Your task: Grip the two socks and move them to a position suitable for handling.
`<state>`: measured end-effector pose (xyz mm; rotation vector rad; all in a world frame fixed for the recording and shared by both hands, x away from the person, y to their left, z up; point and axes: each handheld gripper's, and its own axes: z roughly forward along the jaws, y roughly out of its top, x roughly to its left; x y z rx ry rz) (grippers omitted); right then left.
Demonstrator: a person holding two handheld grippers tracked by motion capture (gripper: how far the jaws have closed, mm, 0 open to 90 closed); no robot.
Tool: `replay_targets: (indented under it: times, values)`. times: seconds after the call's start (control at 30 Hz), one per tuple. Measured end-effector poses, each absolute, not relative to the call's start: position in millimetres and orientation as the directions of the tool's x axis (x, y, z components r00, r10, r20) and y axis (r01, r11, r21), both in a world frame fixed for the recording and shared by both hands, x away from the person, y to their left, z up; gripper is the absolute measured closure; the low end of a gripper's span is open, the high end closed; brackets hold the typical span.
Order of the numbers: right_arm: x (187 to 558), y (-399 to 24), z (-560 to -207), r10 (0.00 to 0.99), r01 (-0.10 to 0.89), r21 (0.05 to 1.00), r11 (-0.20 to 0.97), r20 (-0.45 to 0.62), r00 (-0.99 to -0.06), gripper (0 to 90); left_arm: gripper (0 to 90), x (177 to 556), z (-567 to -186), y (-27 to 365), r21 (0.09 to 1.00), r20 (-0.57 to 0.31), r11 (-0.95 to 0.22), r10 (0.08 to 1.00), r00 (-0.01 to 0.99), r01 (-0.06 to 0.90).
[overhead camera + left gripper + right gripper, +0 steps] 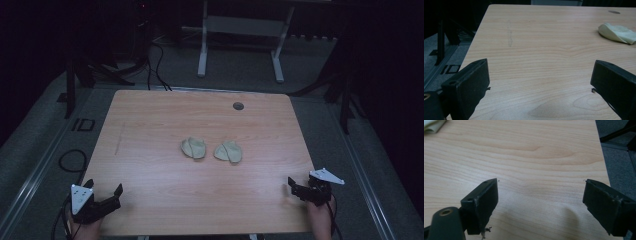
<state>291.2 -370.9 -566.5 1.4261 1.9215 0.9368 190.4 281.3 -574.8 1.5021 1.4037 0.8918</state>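
Count: two pale beige, folded, rounded cloth pieces on the light wooden table [150, 150], side by side, not touching. Left cloth piece [193, 148] at table centre; right cloth piece [229, 151] just at its 3 o'clock. One small dark round grommet [238, 106] at 12 o'clock. Left gripper [111, 196] at 7 o'clock corner, jaws apart, nothing between. Right gripper [296, 188] at 4 o'clock edge, jaws spread wide, nothing held.

A wooden table [150, 120] with a round grommet [238, 106]; a white frame [240, 30] stands behind.
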Motion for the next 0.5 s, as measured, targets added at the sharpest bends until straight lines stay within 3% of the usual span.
replay_targets:
  times: [0.23,0.4,0.5]
  values:
    - [290.6,-367.1,-563.0,0.965,0.579,0.795,0.179,-0.026,-0.262,13.6,3.3,188.3,-571.4,280.5,0.941,-0.076,0.043,0.993,0.087,0.337]
    - [289.9,-359.7,-561.1,0.959,0.607,0.768,0.204,-0.033,-0.281,13.5,4.0,189.0,-569.0,280.1,0.916,-0.144,0.091,0.984,0.106,0.392]
    - [291.9,-353.7,-559.2,0.949,0.624,0.754,0.205,0.002,-0.314,13.4,4.0,189.1,-568.1,277.3,0.907,-0.13,0.067,0.984,0.125,0.416]
